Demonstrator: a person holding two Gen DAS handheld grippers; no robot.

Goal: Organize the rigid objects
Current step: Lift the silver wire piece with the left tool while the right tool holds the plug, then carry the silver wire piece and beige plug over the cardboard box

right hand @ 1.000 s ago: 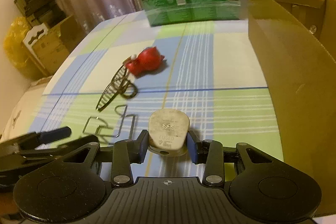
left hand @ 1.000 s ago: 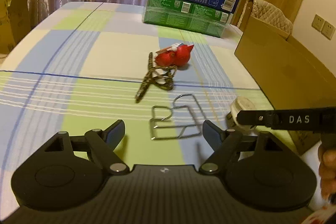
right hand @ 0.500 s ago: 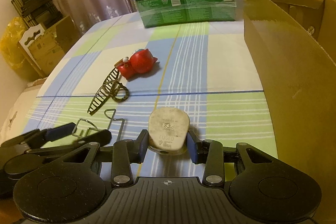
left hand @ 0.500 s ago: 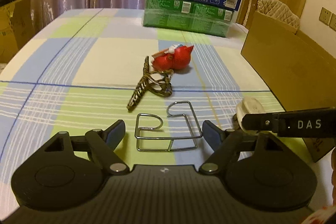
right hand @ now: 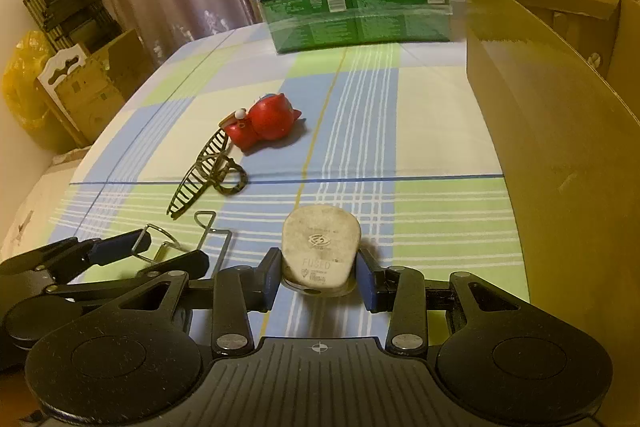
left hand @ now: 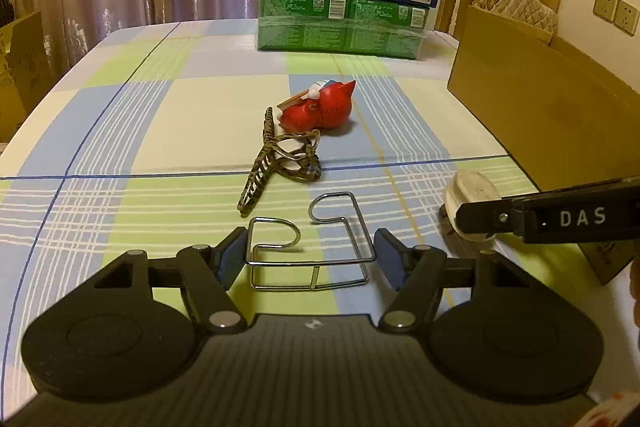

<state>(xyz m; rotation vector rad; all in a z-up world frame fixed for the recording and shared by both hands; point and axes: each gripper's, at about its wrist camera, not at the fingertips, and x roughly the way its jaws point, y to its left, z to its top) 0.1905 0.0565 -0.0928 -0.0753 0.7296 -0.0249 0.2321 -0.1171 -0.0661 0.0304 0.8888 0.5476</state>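
Left wrist view: your left hand-held gripper [left hand: 310,259] straddles the bent wire hook [left hand: 310,247] lying flat on the checked worktop [left hand: 120,131], and its jaws are closing. The left pad looks to be at the wire's edge, while the right pad stands just clear, so nothing is pinched yet. Coming in low and angled suits a thing this thin and flat. Beyond lie the patterned hair claw [left hand: 280,159] and the red toy figure [left hand: 320,107], the two just touching. Only the side of your right hand-held gripper [left hand: 468,223] shows at the right edge.

Right wrist view: here its hold is plain. The right hand-held gripper [right hand: 318,279] is pinching the white fused plug [right hand: 320,251] by its flat sides, close beside the cardboard box [right hand: 560,147], probably where the plug belongs. This view shows the box's open top, and your left hand-held gripper [right hand: 160,251] from the side over the wire hook [right hand: 180,243], though not whether its pads touch.
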